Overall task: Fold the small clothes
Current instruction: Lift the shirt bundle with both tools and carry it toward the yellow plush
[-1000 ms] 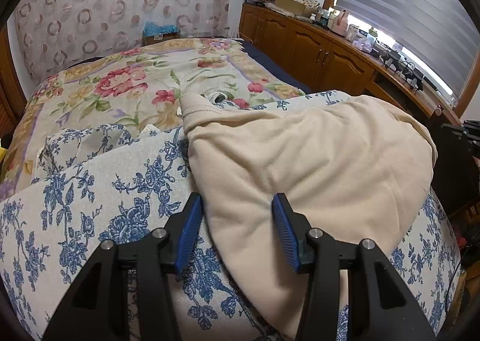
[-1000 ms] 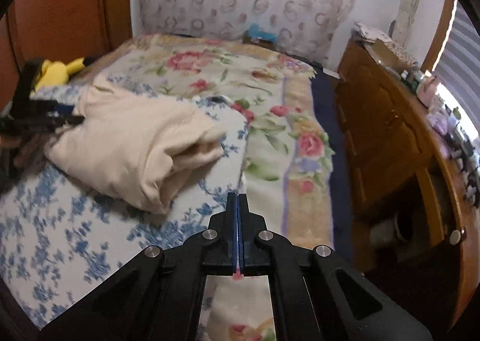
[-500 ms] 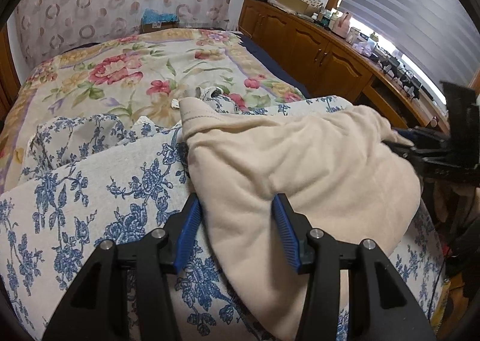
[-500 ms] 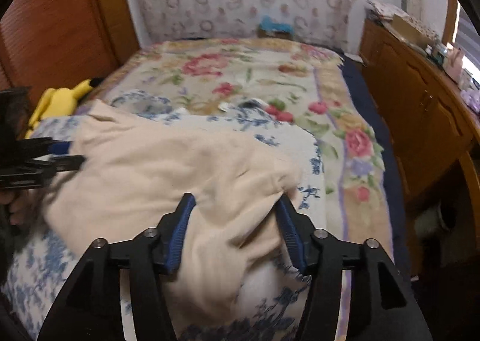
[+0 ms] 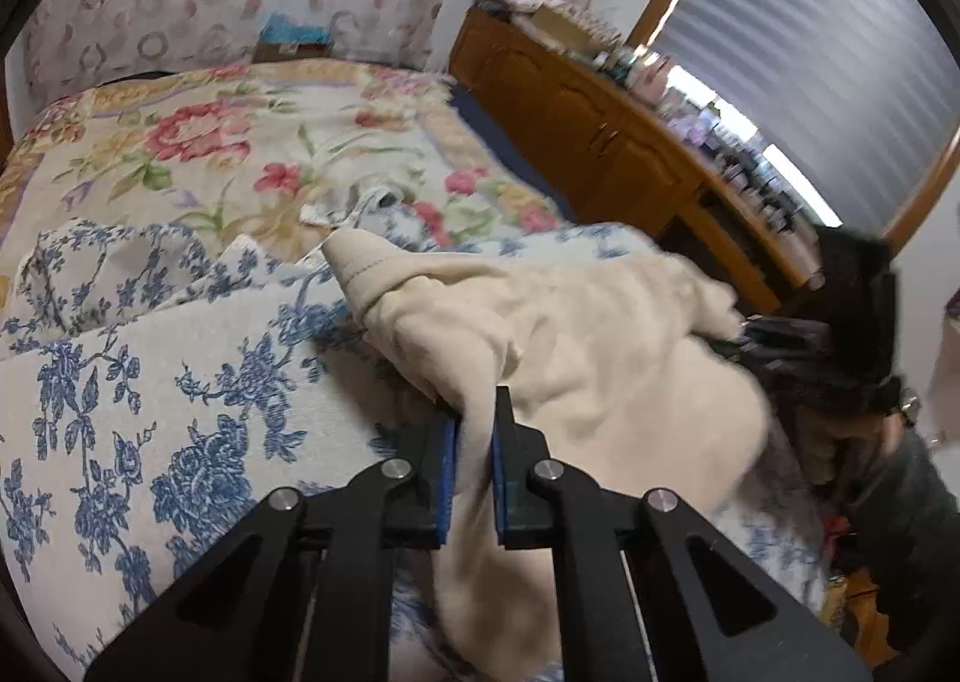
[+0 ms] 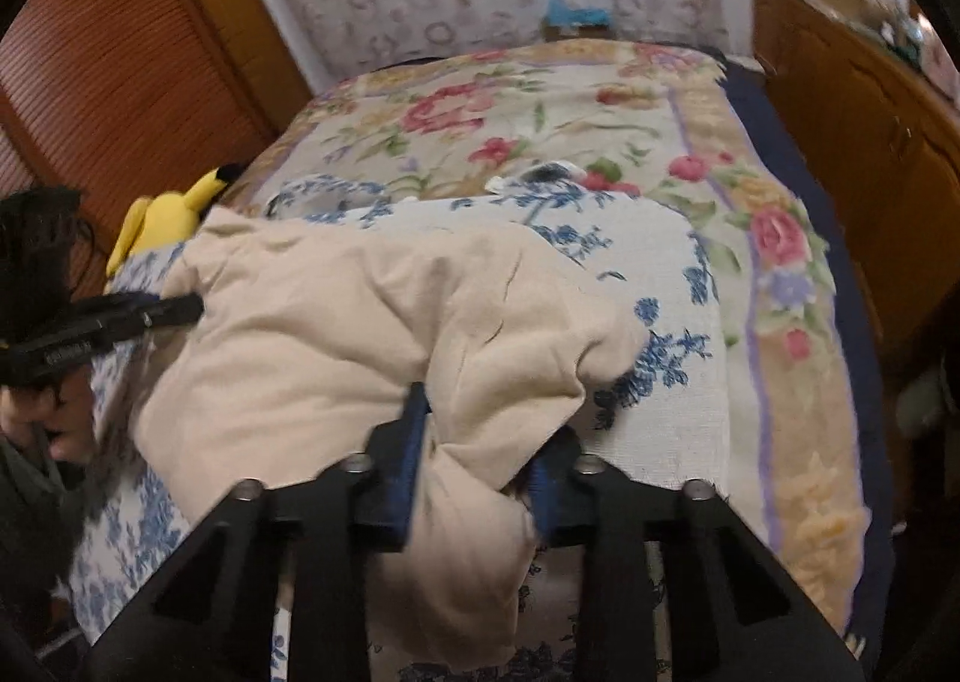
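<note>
left gripper [image 5: 474,448] clamped on cream garment [image 5: 600,358] | right gripper [image 6: 474,466] closing around bunched cloth | risk: thick bunch between pads slips, fold uneven

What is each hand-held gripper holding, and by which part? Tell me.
Left hand-held gripper: cream garment, pinched at its near edge. Right hand-held gripper: closing on a bunched fold at its other end.

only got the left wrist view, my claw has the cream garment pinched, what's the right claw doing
Observer: The right claw is closing, with a bunched fold of the cream garment between its pads.
Operator: anything past the garment on my side
Observer: A yellow plush toy lies just beyond the garment's far corner.
Operator: whats behind the toy
Observer: A louvred wooden door stands behind it.
</note>
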Demonstrator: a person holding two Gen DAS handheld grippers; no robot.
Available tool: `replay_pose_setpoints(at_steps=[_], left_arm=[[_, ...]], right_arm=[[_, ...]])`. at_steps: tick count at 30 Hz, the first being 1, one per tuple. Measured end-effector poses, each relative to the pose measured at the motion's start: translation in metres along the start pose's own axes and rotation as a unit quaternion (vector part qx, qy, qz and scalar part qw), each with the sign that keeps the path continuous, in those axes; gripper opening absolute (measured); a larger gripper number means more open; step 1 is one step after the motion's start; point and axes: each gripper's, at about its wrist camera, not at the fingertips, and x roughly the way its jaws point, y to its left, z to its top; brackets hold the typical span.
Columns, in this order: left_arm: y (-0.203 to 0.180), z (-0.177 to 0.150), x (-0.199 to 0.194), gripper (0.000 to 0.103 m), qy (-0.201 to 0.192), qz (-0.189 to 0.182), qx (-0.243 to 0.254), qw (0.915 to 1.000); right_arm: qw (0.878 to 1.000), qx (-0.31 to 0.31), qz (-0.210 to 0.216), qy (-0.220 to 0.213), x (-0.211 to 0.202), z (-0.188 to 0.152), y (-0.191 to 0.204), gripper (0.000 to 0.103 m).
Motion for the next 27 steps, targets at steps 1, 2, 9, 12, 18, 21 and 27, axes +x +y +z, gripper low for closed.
replay_pose_setpoints(at_steps=[1,2,9,12,18,21,27], left_arm=[[-0.003,0.000,-0.009,0.005,-0.009,-0.007,0.003,0.9999],[-0.006,0.000,-0.017,0.005,-0.017,-0.011,0.005,0.9998],[-0.020,-0.011,-0.095,0.005,-0.084,-0.030,0.016,0.9959],[-0.009,-0.019,-0.131,0.005,-0.111,-0.019,0.011,0.9935],[0.035,-0.052,-0.204,0.005,-0.161,0.037,-0.017,0.9861],[0.066,-0.074,-0.238,0.005,-0.181,0.078,-0.038,0.9797],[0.130,-0.117,-0.279,0.005,-0.195,0.136,-0.097,0.9665]], right_arm=[[1.000,-0.022,-0.008,-0.001,-0.002,-0.001,0.006,0.018],[0.999,-0.030,-0.012,0.000,-0.003,0.000,0.009,0.018],[0.996,-0.068,-0.017,-0.052,-0.044,0.013,0.038,0.015],[0.992,-0.100,-0.009,-0.070,-0.054,0.025,0.069,0.015],[0.980,-0.174,0.025,-0.095,-0.053,0.060,0.150,0.015],[0.970,-0.217,0.048,-0.096,-0.035,0.080,0.201,0.015],[0.944,-0.313,0.067,-0.080,0.025,0.116,0.316,0.015]])
